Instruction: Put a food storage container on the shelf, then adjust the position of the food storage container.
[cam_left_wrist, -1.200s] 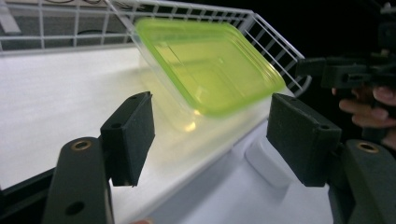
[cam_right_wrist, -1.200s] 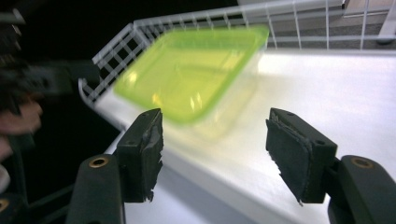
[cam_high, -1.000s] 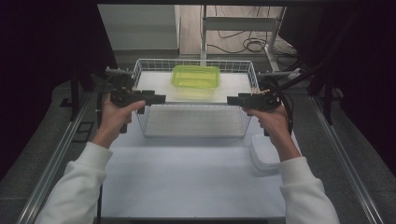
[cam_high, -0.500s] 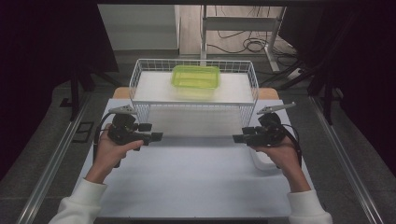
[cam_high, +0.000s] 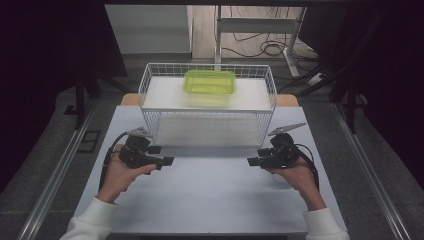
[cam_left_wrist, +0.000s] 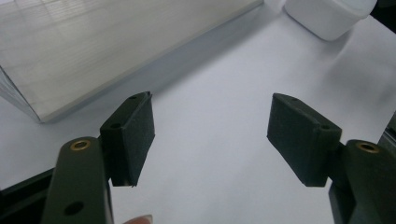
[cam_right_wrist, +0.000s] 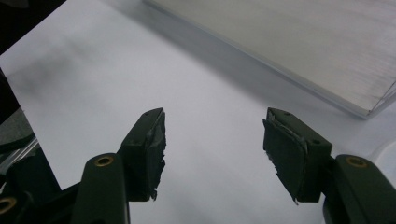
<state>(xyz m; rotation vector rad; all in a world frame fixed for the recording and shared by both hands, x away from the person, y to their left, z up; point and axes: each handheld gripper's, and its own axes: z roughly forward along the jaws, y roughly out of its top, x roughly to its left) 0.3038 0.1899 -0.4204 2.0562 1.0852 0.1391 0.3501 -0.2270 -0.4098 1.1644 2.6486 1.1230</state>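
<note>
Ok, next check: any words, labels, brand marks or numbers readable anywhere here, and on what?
None can be read.
Green container in the wire basket: plain, no label visible.
White tub in the left gripper view: blank on the side shown.
Left gripper and right gripper: black jaws with no markings.
White table: no print.

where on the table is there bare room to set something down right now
The white table top between the left gripper and right gripper, in front of the wire basket, lies bare. The basket's far middle holds the green container; its sides are free.
</note>
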